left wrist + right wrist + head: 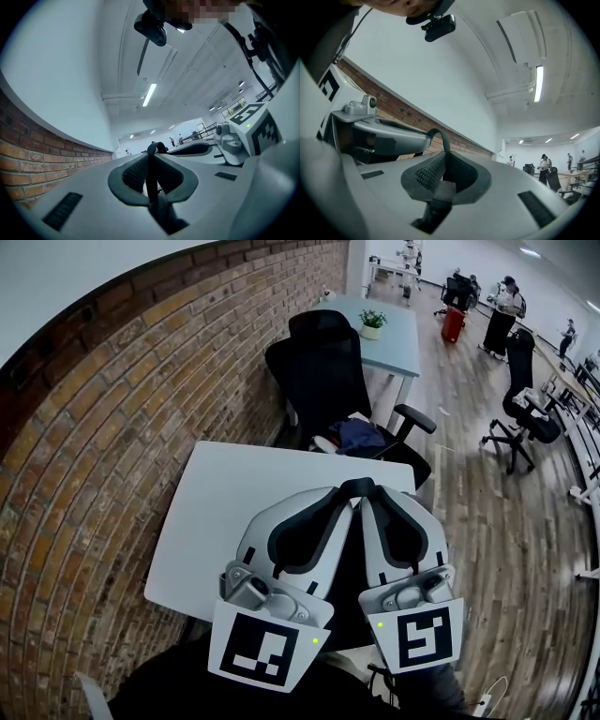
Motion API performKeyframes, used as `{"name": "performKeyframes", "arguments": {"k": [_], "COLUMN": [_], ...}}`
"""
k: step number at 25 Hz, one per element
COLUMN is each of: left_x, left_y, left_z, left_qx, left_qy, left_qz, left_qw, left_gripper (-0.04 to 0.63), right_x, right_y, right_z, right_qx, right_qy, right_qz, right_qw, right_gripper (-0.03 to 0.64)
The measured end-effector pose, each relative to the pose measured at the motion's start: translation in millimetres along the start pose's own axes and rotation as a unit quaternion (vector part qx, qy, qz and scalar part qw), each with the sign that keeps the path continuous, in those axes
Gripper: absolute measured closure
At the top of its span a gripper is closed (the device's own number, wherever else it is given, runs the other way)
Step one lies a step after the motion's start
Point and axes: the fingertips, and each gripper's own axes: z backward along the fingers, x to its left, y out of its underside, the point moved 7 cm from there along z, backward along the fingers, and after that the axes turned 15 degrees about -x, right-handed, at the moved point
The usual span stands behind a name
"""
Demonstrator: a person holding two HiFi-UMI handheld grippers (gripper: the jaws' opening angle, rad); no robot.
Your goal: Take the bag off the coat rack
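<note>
Bag strap [151, 185] is clenched in the fingers [132, 172] of your left gripper [151, 157], and your right gripper [440, 145] pinches it alongside, tip to tip. The bag [349, 563] itself seems to hang dark between and below them, above the white surface [216, 512]; no coat rack shows.

My left gripper [345, 495] and right gripper [380, 495] sat side by side above the table [216, 521], the strap [361, 486] bridging them. The wall [94, 446] stood left, the chair [323, 371] behind the table.

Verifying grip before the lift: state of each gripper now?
Left tongs: closed on the black woven fabric strap.
Right tongs: closed on the same strap.
</note>
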Motion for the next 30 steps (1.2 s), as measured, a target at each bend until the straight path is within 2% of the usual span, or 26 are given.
{"name": "performKeyframes", "arguments": {"k": [6, 9, 14, 16, 19, 21, 24, 27, 29, 30], "left_x": [15.7, 31.1, 66.0, 83.7, 108.7, 123.2, 140.2, 153.1, 158.6, 161.8], "left_y": [8.8, 12.5, 16.9, 22.0, 34.1, 41.8, 53.5, 62.2, 69.3, 74.0], "left_z": [5.3, 21.9, 75.4, 108.4, 155.9, 179.0, 201.7, 212.3, 215.5, 218.3], "left_qx": [0.017, 0.026, 0.046, 0.056, 0.066, 0.064, 0.062, 0.057, 0.065, 0.074], "left_qy": [-0.069, -0.139, -0.254, -0.302, -0.356, -0.376, -0.39, -0.394, -0.395, -0.398], "left_qz": [0.005, 0.007, 0.014, 0.021, 0.029, 0.042, 0.062, 0.071, 0.077, 0.08], "left_qw": [0.9975, 0.9899, 0.966, 0.9513, 0.9317, 0.9235, 0.9167, 0.9148, 0.9131, 0.9108], "left_gripper": [0.552, 0.554, 0.554, 0.554, 0.555, 0.557, 0.557, 0.557, 0.557, 0.557], "right_x": [6.4, 24.5, 85.3, 124.5, 184.4, 214.2, 236.7, 243.7, 247.6, 249.0], "right_y": [15.4, 23.4, 32.0, 38.2, 47.4, 50.2, 54.4, 58.5, 64.7, 68.9], "right_z": [-24.3, -45.8, -84.9, -101.5, -124.9, -138.0, -149.1, -157.2, -160.2, -160.0], "right_qx": [-0.021, -0.044, -0.07, -0.076, -0.076, -0.072, -0.051, -0.053, -0.053, -0.046], "right_qy": [-0.054, -0.111, -0.218, -0.275, -0.362, -0.4, -0.416, -0.431, -0.437, -0.442], "right_qz": [-0.021, -0.042, -0.068, -0.08, -0.098, -0.102, -0.126, -0.145, -0.125, -0.093], "right_qw": [0.998, 0.992, 0.971, 0.955, 0.924, 0.908, 0.899, 0.889, 0.889, 0.891], "right_gripper": [0.591, 0.589, 0.589, 0.589, 0.589, 0.589, 0.575, 0.555, 0.554, 0.554]}}
